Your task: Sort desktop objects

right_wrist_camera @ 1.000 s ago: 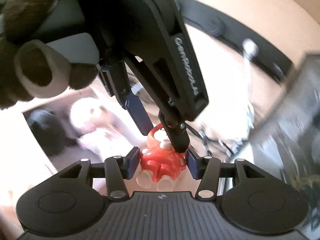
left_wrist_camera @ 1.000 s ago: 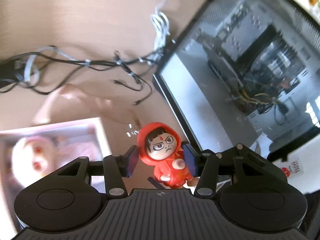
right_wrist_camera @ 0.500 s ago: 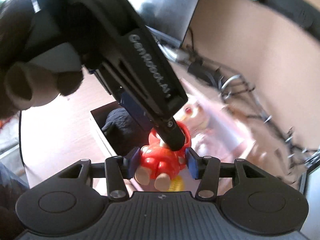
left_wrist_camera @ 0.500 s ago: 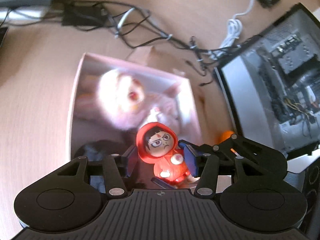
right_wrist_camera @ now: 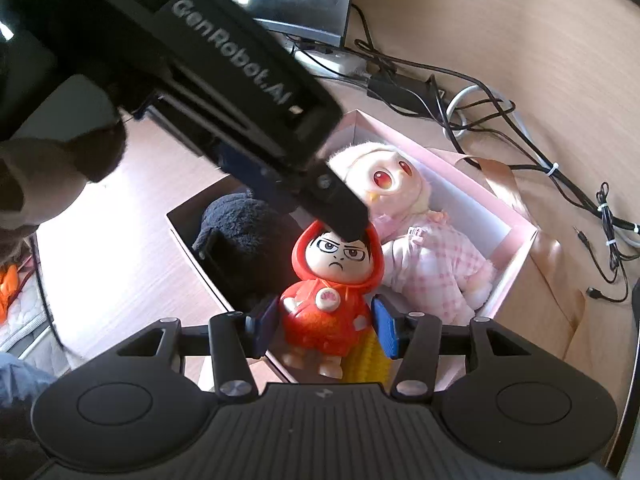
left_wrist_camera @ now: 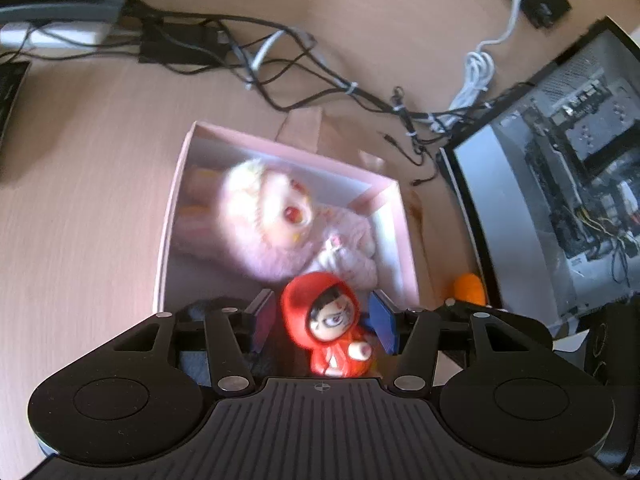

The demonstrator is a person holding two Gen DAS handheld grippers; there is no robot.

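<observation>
Figurine in the red hood is sitting right between both tools, over the near end of the pink box. The right gripper is bracketing its body, blue pads standing just off the red coat on either side; whether they are actually pressing it, I cannot tell. From above, the left gripper is coming in at the head: in the right wrist view one of its black fingers is touching the top of the hood, while in its own view the blue pads are standing apart from the hood with gaps on both sides, so it is looking released. The figurine is standing upright, face toward the right camera, bare feet down near the box's front rim.

Inside the box, a pale doll in pink checked clothes is lying across the far right, and a black plush toy is filling the left end. Something yellow is peeking out beside the figurine's feet. Behind the box, cables are trailing over the wooden desk, and an open computer case is sitting at the right.
</observation>
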